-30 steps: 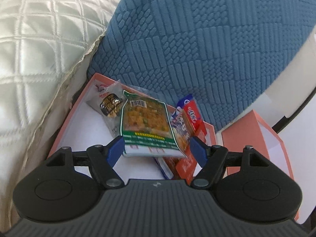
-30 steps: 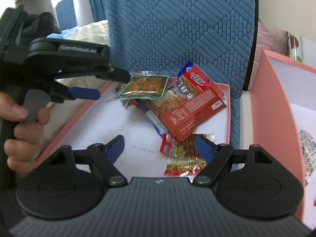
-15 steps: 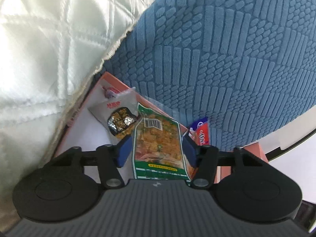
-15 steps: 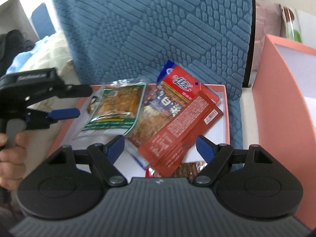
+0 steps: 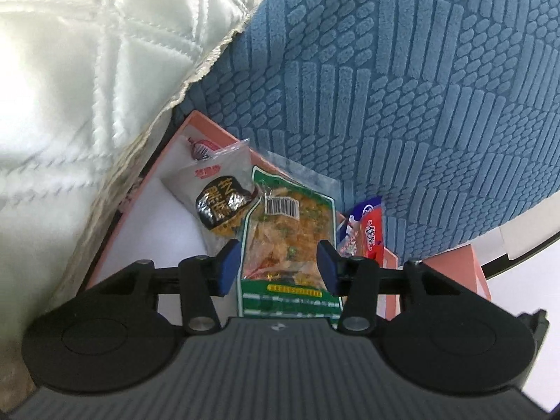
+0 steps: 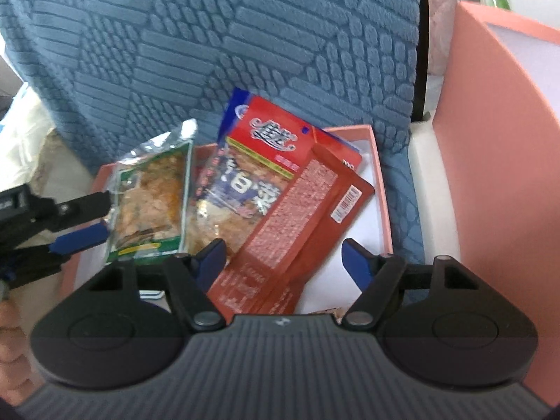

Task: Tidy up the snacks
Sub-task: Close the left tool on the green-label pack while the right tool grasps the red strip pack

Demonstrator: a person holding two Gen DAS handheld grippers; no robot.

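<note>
An open pink box (image 5: 133,217) holds several snack packets. A green-edged packet (image 5: 290,238) lies lengthwise between the pads of my left gripper (image 5: 278,267); the jaws are closing and the pads meet its two long edges. Behind it lies a clear packet with a black label (image 5: 220,203). From the right wrist the left gripper (image 6: 105,218) sits at the left edge of the green packet (image 6: 150,196). My right gripper (image 6: 283,260) hovers over a long red packet (image 6: 297,217) that lies on a red and blue packet (image 6: 245,189). Its jaws are closing, and the right pad stands apart from the red packet.
A big blue textured pillow (image 6: 210,52) leans over the box's far rim (image 6: 350,127). A white quilted cushion (image 5: 70,87) presses on the box's left side. A second pink box (image 6: 490,140) stands to the right. A person's hand (image 6: 10,332) holds the left gripper.
The left gripper came in over the green packet and narrowed its jaws onto it. The right gripper moved forward over the red packet, and its jaws narrowed a little.
</note>
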